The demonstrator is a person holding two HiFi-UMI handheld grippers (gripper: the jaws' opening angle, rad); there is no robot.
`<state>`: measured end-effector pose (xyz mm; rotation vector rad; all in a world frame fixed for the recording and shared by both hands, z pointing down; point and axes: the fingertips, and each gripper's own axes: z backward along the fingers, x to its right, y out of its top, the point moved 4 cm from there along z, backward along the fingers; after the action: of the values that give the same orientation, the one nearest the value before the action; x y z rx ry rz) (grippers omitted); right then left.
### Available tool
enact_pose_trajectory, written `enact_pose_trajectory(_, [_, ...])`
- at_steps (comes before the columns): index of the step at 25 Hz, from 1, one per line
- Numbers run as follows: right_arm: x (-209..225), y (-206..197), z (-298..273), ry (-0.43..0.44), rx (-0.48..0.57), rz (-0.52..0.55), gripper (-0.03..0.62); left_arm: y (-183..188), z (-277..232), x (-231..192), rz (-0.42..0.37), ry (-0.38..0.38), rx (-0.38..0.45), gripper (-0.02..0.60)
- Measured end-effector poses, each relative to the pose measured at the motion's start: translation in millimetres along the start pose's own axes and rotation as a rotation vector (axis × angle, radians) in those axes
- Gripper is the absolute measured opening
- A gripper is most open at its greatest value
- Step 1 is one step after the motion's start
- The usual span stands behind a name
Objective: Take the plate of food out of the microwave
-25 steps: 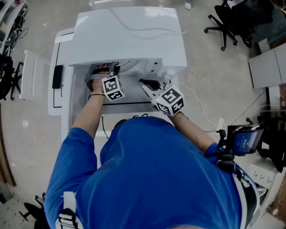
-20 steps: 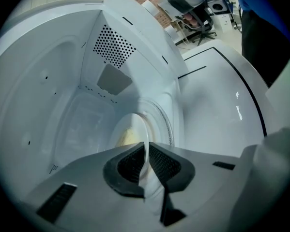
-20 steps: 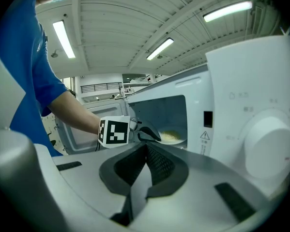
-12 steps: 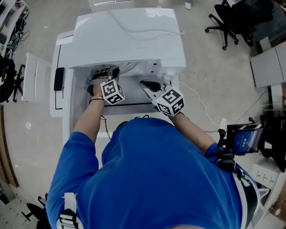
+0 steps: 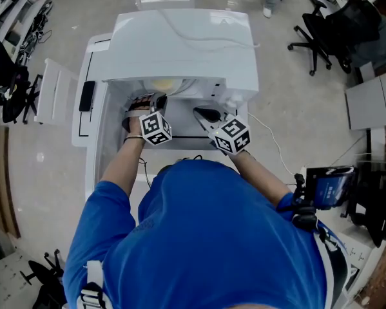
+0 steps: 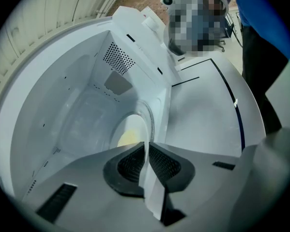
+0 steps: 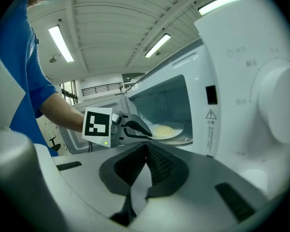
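The white microwave (image 5: 180, 44) stands with its door (image 5: 54, 102) swung open to the left. Inside is a white plate (image 6: 145, 117) carrying yellow food (image 6: 128, 138). In the head view the plate (image 5: 164, 84) peeks out at the cavity mouth. My left gripper (image 6: 145, 146) reaches into the cavity; its jaws have just been closing and now pinch the plate's near rim. The right gripper view shows the left gripper (image 7: 145, 134) holding the plate (image 7: 169, 129) level. My right gripper (image 5: 202, 113) hovers shut and empty before the cavity's right side, jaws (image 7: 145, 151) closed together.
The microwave sits on a white table (image 5: 109, 166) with black lines. Its control panel with a round dial (image 7: 275, 105) is right of the cavity. A white cable (image 5: 270, 140) trails off right. Office chairs (image 5: 334, 31) and a screen device (image 5: 328, 185) stand around.
The left gripper has drawn back a little toward the person with the plate's rim in it, and the plate now shows at the cavity mouth. The right gripper has stayed put.
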<state>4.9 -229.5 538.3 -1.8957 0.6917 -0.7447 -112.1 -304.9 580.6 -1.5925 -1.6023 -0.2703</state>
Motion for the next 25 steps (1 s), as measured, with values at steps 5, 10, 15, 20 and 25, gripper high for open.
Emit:
enact_pose_trajectory(5, [0.6,-5.0,1.5,0.001,-0.003,-0.015,-0.002,3.5,7.0,11.0,0.001,-0.008,0.005,0.038])
enact_pose_trajectory(10, [1.5,-11.4,1.6,-0.005,-0.002,-0.041,-0.002,7.6,12.4,17.8,-0.005,-0.008,0.02,0.037])
enact_pose_trajectory(15, [1.2,-15.6,0.2,-0.002,0.002,-0.086,-0.002,7.9,16.6,23.8,-0.001,-0.009,0.026,0.038])
enact_pose_trajectory(20, [-1.7,-15.4,1.8,-0.002,0.001,-0.098,-0.002,7.9,21.3,26.2,0.0,-0.01,0.032,0.038])
enact_pose_trajectory(25, [-0.2,-13.8,0.5,-0.009,0.0,-0.107,-0.002,6.3,23.6,25.3,0.038,-0.012,0.047,0.038])
